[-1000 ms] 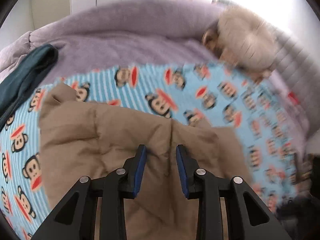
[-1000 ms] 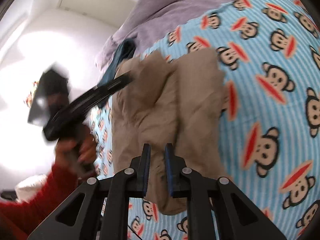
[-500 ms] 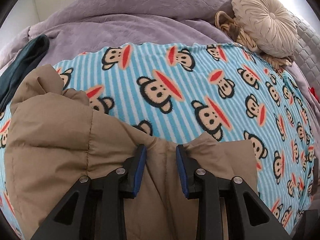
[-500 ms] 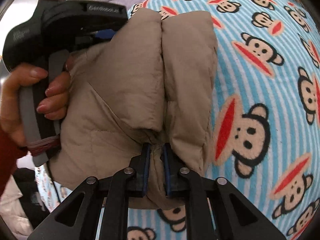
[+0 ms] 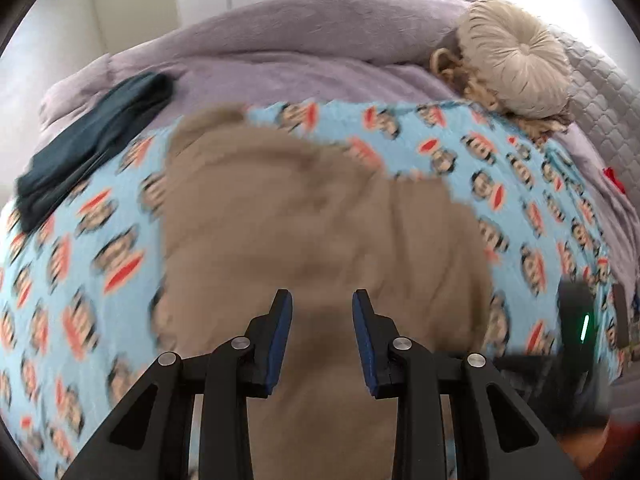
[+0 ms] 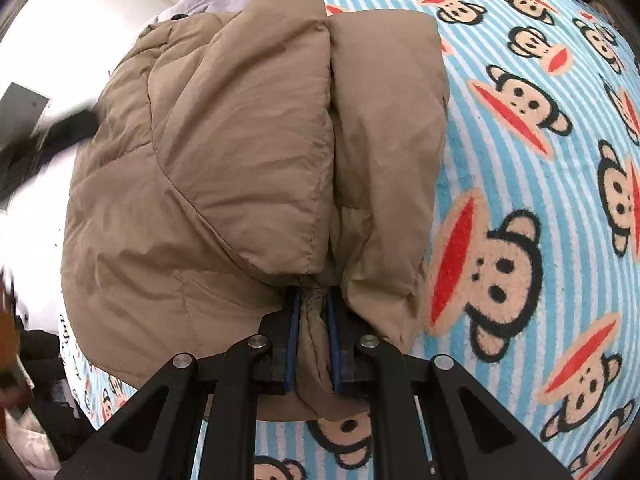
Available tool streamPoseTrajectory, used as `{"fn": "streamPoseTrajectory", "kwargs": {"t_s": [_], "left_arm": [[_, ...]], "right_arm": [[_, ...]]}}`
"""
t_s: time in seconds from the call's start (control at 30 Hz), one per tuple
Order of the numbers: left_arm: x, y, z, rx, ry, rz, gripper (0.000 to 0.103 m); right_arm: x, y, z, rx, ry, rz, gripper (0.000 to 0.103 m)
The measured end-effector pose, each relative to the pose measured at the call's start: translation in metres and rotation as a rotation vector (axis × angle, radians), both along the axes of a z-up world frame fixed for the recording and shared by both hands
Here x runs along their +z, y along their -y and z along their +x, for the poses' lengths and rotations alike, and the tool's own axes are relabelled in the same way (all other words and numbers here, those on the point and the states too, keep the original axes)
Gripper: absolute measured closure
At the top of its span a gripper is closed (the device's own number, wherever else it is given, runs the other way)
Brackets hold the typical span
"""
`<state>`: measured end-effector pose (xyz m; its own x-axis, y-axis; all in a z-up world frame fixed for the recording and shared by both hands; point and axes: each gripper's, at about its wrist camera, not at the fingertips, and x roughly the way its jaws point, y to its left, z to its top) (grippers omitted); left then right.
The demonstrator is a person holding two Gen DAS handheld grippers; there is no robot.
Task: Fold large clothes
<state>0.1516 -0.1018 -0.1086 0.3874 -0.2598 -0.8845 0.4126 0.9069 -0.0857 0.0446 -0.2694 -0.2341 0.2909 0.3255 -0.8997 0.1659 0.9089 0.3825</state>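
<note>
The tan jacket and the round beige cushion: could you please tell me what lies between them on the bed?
In the left wrist view, only the monkey-print blanket spans between the tan jacket and the round beige cushion.

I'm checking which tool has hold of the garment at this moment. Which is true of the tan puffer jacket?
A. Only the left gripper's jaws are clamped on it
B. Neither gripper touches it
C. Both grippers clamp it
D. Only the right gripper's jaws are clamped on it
D: a fold of the tan puffer jacket is pinched in the right gripper, while the left gripper has jaws apart with no fabric pinched between them.
</note>
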Motion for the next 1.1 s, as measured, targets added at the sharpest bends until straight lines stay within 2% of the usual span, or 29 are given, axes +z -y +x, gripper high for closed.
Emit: {"fn": "streamPoseTrajectory", "kwargs": {"t_s": [0.17, 0.33, 0.43, 0.5, 0.53, 0.6, 0.77, 0.93, 0.97, 1.0, 1.1], "left_arm": [[-0.01, -0.044, -0.045, 0.074, -0.077, 0.033, 0.07], [-0.01, -0.058, -0.073, 0.105, -0.128, 0.007, 0.07], [-0.004, -0.06, -0.088, 0.111, -0.135, -0.001, 0.069], [0.004, -0.06, -0.097, 0.118, -0.13, -0.002, 0.045], [0.008, -0.062, -0.1, 0.126, -0.115, -0.005, 0.022], [0.02, -0.065, -0.11, 0.135, -0.075, -0.016, 0.02], [0.027, -0.07, -0.124, 0.141, -0.103, -0.018, 0.019], [0.038, -0.075, -0.132, 0.169, -0.082, -0.015, 0.018], [0.04, -0.077, -0.133, 0.179, -0.083, -0.019, 0.003], [0.042, -0.078, -0.133, 0.187, -0.083, -0.023, 0.0], [0.051, -0.083, -0.135, 0.204, -0.063, -0.035, 0.0]], "right_arm": [[0.022, -0.01, -0.001, -0.033, -0.037, -0.028, 0.085], [0.05, -0.021, -0.013, -0.036, -0.07, -0.077, 0.076], [0.067, -0.026, -0.024, -0.029, -0.072, -0.092, 0.066], [0.08, -0.028, -0.033, -0.032, -0.069, -0.092, 0.06], [0.089, -0.028, -0.039, -0.034, -0.064, -0.091, 0.055], [0.098, -0.027, -0.048, -0.038, -0.059, -0.085, 0.049], [0.116, -0.022, -0.079, -0.07, -0.07, -0.06, 0.041], [0.127, -0.022, -0.095, -0.078, -0.073, -0.073, 0.034], [0.127, -0.019, -0.095, -0.08, -0.066, -0.075, 0.032], [0.131, -0.02, -0.095, -0.082, -0.058, -0.079, 0.03], [0.143, -0.022, -0.096, -0.088, -0.032, -0.092, 0.025]]}}
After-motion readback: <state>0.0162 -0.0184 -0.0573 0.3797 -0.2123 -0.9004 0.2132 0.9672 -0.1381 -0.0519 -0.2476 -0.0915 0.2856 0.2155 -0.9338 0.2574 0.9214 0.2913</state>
